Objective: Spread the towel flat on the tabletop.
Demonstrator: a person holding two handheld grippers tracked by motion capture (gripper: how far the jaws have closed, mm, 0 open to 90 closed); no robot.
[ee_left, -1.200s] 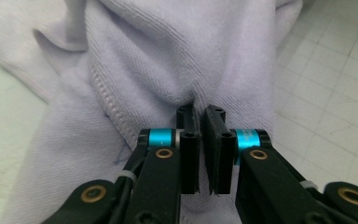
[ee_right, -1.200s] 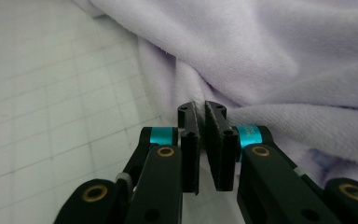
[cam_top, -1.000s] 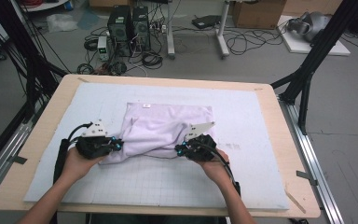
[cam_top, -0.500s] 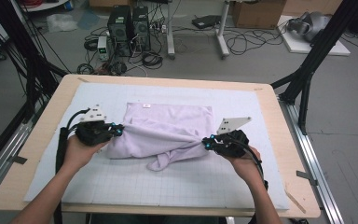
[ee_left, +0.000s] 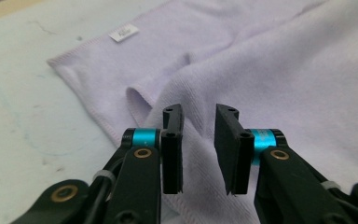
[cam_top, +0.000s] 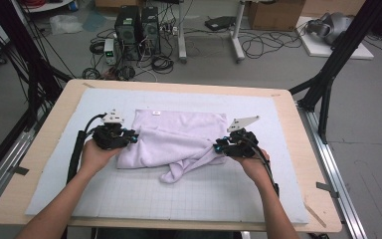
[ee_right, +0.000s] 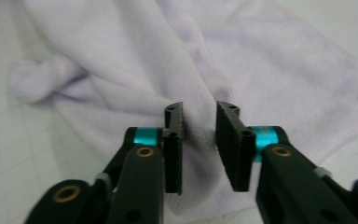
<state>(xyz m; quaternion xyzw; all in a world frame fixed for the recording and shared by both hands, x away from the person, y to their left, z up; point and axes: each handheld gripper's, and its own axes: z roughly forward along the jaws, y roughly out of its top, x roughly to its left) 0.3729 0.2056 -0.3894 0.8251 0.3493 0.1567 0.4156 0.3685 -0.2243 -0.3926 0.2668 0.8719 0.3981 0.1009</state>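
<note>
A lilac towel [cam_top: 179, 134] lies rumpled on the pale gridded mat [cam_top: 219, 194], with a white label [cam_top: 156, 113] near its far edge and a twisted corner drooping toward me. My left gripper [cam_top: 135, 137] is at the towel's left edge. In the left gripper view its jaws [ee_left: 199, 116] have just been opening and stand apart over the towel [ee_left: 284, 60], pressing nothing. My right gripper [cam_top: 218, 147] is at the towel's right side. Its jaws [ee_right: 199, 114] have also just been opening, with a fold of towel [ee_right: 121, 46] loose in the gap.
The mat covers a wooden table [cam_top: 49, 124] with its edges on all sides. Black frame posts [cam_top: 328, 79] stand at the far corners. Beyond the table, computer towers [cam_top: 134, 25] and cables lie on the floor.
The two grippers moved apart, the right one to the right, and drew the bunched towel out wider. Both pairs of jaws, shut on the cloth before, now stand apart.
</note>
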